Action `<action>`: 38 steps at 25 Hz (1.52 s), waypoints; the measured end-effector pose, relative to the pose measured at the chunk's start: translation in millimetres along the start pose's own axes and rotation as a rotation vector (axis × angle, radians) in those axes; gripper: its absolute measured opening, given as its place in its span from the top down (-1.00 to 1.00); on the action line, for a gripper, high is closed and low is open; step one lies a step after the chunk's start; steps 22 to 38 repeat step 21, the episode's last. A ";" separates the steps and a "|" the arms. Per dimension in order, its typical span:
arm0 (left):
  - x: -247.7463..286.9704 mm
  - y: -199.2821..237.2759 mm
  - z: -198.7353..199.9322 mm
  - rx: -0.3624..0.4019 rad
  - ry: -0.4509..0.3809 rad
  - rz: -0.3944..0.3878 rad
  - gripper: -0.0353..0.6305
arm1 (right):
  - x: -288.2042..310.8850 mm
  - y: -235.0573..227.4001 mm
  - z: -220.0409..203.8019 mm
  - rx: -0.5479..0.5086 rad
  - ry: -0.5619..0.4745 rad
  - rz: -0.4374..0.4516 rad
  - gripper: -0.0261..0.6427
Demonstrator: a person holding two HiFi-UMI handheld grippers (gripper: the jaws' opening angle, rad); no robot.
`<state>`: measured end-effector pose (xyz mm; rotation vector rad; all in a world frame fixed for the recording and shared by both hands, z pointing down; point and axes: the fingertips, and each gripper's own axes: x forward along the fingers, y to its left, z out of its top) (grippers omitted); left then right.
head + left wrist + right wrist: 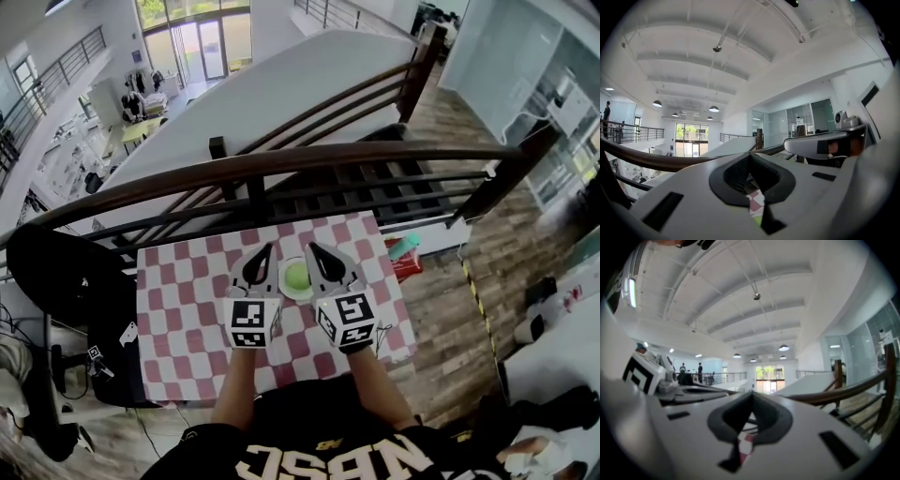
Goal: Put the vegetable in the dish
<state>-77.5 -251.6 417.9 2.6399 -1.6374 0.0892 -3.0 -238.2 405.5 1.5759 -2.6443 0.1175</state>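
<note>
Hovering level above the checkered table (187,309), left gripper (269,249) & right gripper (311,248) both have jaws pressed together w/ nothing pinched. Green vegetable (297,275) sits in the dish (284,290) between them. Risk: either claw dipping could clip the rim & tip the veg out.

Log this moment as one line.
left gripper: shut, empty | right gripper: shut, empty | vegetable: green, lying in dish | table: checkered cloth
</note>
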 end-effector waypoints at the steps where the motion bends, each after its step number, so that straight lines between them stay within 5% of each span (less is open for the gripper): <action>1: -0.7 -1.5 2.0 0.000 -0.003 -0.002 0.84 | -2.1 1.4 0.7 -0.003 0.000 -0.004 0.87; 12: -23.4 -13.8 12.4 0.023 -0.046 -0.022 0.84 | -22.6 1.6 4.0 0.008 -0.015 -0.059 0.87; 38: -50.4 -16.6 -13.2 0.012 0.005 -0.015 0.83 | -37.5 25.8 -12.3 0.019 0.002 -0.048 0.87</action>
